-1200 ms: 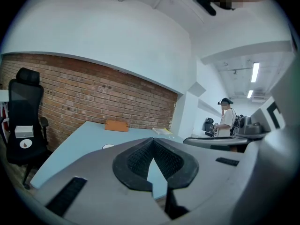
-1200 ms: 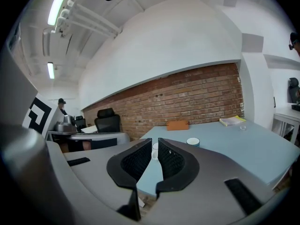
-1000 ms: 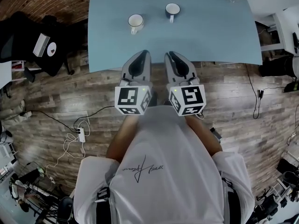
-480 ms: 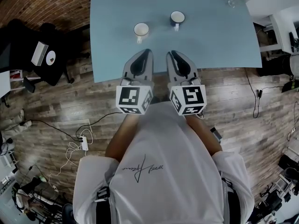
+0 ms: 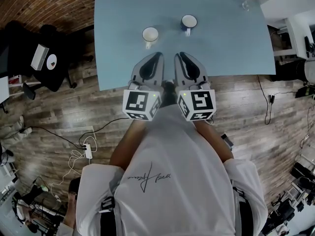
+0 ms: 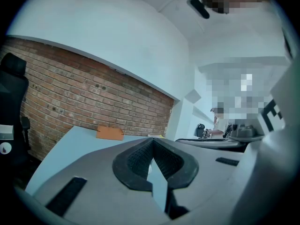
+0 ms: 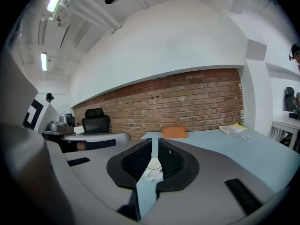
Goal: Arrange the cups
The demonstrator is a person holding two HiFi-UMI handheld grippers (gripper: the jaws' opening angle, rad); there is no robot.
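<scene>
Two cups stand on the light blue table point(image 5: 221, 43): a white cup point(image 5: 150, 35) and, to its right and farther back, a dark blue cup point(image 5: 188, 22) with a white inside. My left gripper point(image 5: 158, 56) and right gripper point(image 5: 178, 56) are side by side over the table's near edge, short of both cups and touching neither. Both are shut and hold nothing. In the right gripper view the white cup point(image 7: 153, 169) shows through the thin slit of the right gripper point(image 7: 154, 144). In the left gripper view the left gripper point(image 6: 152, 142) hides most of the table.
An orange box point(image 7: 174, 132) lies at the table's far edge. Yellow papers point(image 7: 233, 128) and a small glass point(image 7: 243, 136) sit at the far right corner. A black office chair point(image 5: 42, 53) stands left of the table; cables point(image 5: 81, 141) lie on the wooden floor.
Both grippers have moved forward over the table's near edge, so the cups are nearer to them. Both stay shut.
</scene>
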